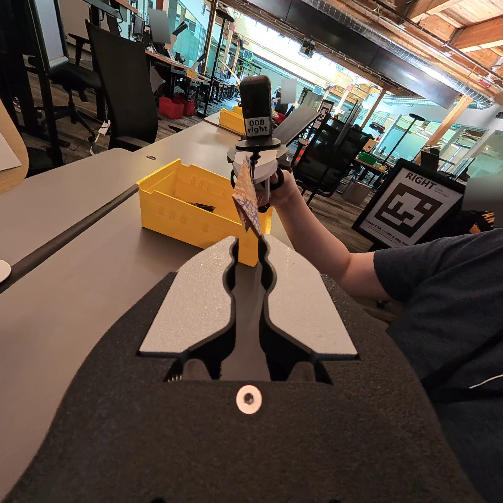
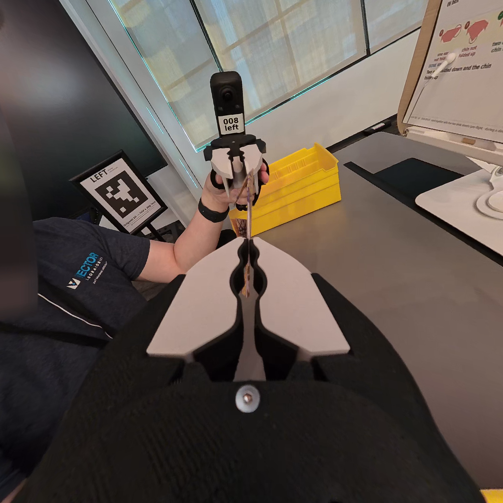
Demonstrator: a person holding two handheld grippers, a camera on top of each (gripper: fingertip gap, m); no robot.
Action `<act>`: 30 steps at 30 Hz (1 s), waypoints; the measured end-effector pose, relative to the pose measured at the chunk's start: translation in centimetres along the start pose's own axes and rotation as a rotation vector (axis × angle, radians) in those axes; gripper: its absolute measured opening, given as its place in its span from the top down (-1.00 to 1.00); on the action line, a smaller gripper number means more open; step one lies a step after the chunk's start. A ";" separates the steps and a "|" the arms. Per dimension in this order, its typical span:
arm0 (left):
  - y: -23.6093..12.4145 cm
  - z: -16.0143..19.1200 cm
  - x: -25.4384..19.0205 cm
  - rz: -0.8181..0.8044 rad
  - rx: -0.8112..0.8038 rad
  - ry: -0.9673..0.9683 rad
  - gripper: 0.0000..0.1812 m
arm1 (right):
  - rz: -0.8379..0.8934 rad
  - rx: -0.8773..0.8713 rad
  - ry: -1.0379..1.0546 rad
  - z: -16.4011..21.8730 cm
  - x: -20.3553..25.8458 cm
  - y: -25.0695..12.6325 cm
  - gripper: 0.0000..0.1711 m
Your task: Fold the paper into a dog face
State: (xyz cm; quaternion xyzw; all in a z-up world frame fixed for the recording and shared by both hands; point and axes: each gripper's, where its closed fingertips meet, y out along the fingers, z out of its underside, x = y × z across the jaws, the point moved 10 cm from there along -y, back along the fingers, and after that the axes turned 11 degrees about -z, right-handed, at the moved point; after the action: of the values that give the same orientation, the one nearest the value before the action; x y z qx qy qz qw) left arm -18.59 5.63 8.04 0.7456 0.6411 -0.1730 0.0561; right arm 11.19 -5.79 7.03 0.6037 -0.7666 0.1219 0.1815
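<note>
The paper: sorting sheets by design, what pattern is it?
The paper carries a purple and orange-yellow patterned print, clearest in the left wrist view.

Bright daylight from far windows (image 1: 272, 35) and ceiling strips, blown-out glare there, strong fisheye bending at edges, soft sheen on grey table (image 2: 381, 258), mild blur on near fingers (image 1: 196, 294), sharp mid-distance, smeared patches at frame edges

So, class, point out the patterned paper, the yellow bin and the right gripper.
patterned paper (image 1: 248, 206), left wrist view, its purple face.
yellow bin (image 1: 174, 209), left wrist view, near wall.
right gripper (image 2: 248, 242), right wrist view, between its fingertips.
</note>
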 end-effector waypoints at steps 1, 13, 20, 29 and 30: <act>-0.1 0.0 0.0 0.001 -0.005 -0.002 0.85 | 0.001 -0.001 0.001 0.0 0.0 0.0 0.99; -0.1 -0.2 -0.3 0.001 -0.011 0.006 0.86 | 0.000 -0.019 -0.002 -0.1 0.2 -0.2 0.99; 0.1 0.1 0.0 -0.046 0.005 0.011 0.86 | -0.017 -0.046 0.043 0.1 -0.3 -0.2 0.99; 2.3 0.9 0.1 -0.012 -0.007 -0.009 0.56 | -0.065 0.018 0.047 0.6 -0.8 2.3 0.99; 2.6 1.0 0.0 0.000 0.010 -0.007 0.60 | -0.060 0.031 0.045 0.8 -0.9 2.5 0.99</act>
State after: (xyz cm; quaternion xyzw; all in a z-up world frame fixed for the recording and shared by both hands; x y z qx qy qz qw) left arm -16.29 4.91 6.70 0.7454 0.6399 -0.1788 0.0546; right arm 8.88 -4.69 6.03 0.6264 -0.7418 0.1419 0.1929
